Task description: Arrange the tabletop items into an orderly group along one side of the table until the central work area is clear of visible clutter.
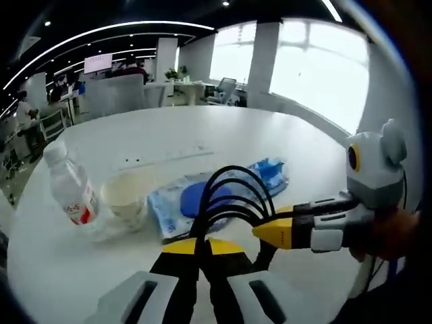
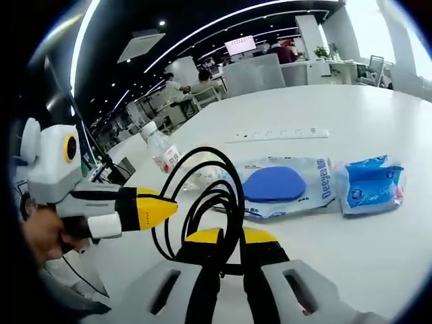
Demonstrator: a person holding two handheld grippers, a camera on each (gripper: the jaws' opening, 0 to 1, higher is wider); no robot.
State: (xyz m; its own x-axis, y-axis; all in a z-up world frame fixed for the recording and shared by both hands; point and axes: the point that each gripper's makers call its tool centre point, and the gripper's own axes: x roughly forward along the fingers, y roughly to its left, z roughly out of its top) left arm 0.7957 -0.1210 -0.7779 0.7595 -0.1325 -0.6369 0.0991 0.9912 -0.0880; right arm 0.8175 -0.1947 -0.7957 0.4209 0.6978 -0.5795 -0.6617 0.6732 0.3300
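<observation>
A black cable (image 2: 202, 202) loops over a white table (image 2: 378, 101) beside a blue-and-white wipes pack (image 2: 283, 185), a light-blue packet (image 2: 370, 182), a clear red-labelled bottle (image 1: 71, 192) and yellow-tipped grippers (image 2: 226, 239).

Bottle (image 1: 73, 194), cup (image 1: 125, 194), wipes pack (image 1: 202, 199) crowd near edge; far table (image 1: 223, 131) open.

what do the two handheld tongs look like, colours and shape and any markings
Both match. The left tongs and right tongs have yellow tips on black jaws set in pale grey housings. From the side, each shows a white-grey body, a yellow nose, and a yellow-ringed round lens on a rounded box.
</observation>
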